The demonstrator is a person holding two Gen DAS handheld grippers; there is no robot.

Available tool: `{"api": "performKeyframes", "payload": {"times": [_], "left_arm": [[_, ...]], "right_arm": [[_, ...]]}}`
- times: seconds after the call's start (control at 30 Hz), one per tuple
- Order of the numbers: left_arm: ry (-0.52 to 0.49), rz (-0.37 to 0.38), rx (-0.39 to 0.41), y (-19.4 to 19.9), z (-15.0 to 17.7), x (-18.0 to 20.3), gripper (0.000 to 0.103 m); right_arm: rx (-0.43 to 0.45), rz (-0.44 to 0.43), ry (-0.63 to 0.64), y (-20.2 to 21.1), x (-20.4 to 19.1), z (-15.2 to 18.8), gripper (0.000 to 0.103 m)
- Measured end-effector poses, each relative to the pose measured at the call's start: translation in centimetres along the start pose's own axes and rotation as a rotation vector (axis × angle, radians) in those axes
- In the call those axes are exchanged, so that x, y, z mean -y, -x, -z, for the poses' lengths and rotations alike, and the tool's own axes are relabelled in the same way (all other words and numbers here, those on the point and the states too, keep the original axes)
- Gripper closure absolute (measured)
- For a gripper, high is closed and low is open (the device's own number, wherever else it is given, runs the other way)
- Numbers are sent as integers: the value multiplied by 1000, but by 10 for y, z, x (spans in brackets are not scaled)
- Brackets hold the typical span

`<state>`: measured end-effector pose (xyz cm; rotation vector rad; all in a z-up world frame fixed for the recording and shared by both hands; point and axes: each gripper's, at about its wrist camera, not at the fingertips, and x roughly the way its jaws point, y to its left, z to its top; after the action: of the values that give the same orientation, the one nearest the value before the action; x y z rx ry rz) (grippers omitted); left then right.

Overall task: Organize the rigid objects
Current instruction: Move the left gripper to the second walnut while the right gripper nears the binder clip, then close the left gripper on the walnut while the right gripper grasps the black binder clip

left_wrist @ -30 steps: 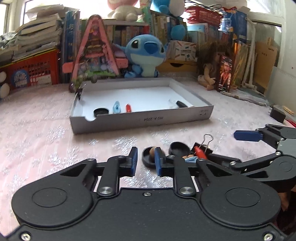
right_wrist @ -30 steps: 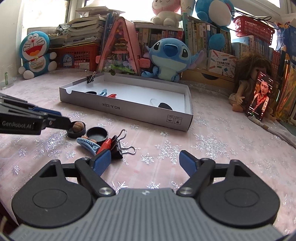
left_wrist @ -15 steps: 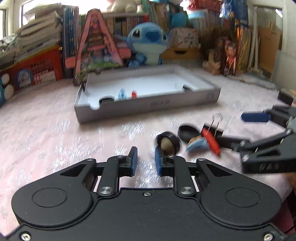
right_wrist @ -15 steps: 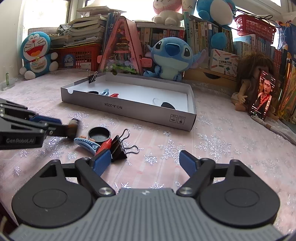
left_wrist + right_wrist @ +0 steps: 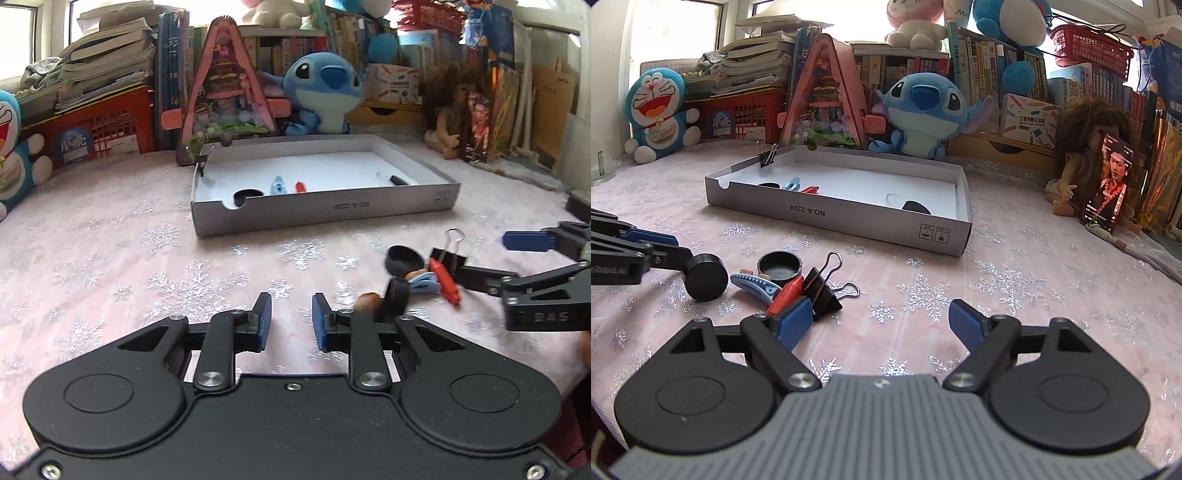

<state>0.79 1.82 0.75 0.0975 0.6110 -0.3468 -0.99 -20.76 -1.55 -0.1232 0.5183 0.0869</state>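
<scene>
Left gripper (image 5: 291,319) stands narrowly parted and empty; right gripper (image 5: 882,326) gapes wide, empty. Black cap (image 5: 397,299) stands on edge just beside the left fingers: light, stiff, probably rolls, so pinch across its rim

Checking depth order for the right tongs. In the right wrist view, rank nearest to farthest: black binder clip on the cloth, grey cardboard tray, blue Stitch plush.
1. Black binder clip: on the cloth, by the right tongs' left finger.
2. Grey cardboard tray: mid-table, ahead.
3. Blue Stitch plush: behind the tray, by the books.
</scene>
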Motion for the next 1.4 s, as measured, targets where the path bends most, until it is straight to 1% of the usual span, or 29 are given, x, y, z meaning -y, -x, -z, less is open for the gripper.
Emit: {"api": "performKeyframes", "payload": {"times": [0.07, 0.13, 0.17, 0.23, 0.3, 0.43, 0.57, 0.6, 0.63, 0.7, 0.87, 1.13, 1.27, 1.4], "left_arm": [[-22, 28, 17, 7, 0, 5, 79], [-65, 51, 38, 14, 1, 14, 74], [-93, 57, 46, 15, 1, 19, 72], [-142, 45, 50, 13, 3, 29, 72], [-166, 36, 42, 10, 5, 36, 72], [-129, 48, 14, -1, 6, 39, 72], [-91, 46, 6, -9, 3, 35, 72], [-85, 44, 6, -10, 2, 34, 73], [-78, 42, 6, -12, 1, 32, 76], [-66, 35, 4, -13, 0, 31, 80], [-53, -3, 1, -15, -1, 24, 80], [-24, -34, -4, -17, -2, 15, 80], [-10, -40, -6, -18, -2, 11, 80], [-6, -40, -4, -17, -1, 9, 80]], "right_arm": [[0, 1, 1, 0, 0, 0, 15], [-1, 1, 2, 0, 0, 0, 15], [-1, 1, 3, 0, 0, 0, 15], [-1, 1, 6, 0, -1, 1, 15], [0, 0, 8, 0, -2, 0, 15], [1, -1, 12, 1, -3, 1, 15], [0, -4, 11, 0, -3, 0, 15], [1, -4, 12, 0, -3, 0, 15], [2, -3, 14, 0, -3, 0, 15], [4, 1, 18, -1, -4, -1, 15], [-6, -6, 27, -3, -5, -4, 15], [-33, -22, 62, -13, -13, -11, 16], [-36, 4, 66, -14, -11, -14, 17], [-46, 53, 41, -15, 0, -13, 17]]}}
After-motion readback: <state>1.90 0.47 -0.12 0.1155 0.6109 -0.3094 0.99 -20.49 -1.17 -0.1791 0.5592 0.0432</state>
